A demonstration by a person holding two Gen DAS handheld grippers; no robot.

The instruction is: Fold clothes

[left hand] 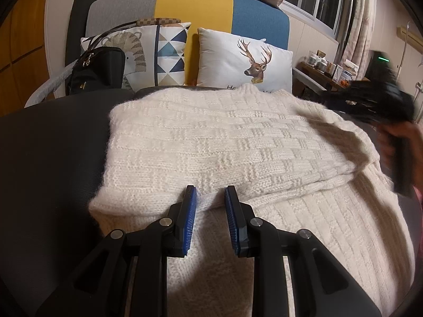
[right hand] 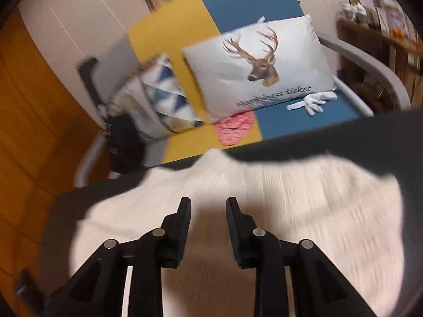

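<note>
Cream knit sweater lies half-folded; my left gripper pinches its near edge at six o'clock, my right gripper hangs empty, jaws parted. Next fold: keep edges aligned.

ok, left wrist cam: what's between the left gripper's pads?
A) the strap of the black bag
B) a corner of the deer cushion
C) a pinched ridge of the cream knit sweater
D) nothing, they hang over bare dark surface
C: the left gripper sits at the near edge of the cream knit sweater, and a raised ridge of knit runs up between its blue pads.
</note>
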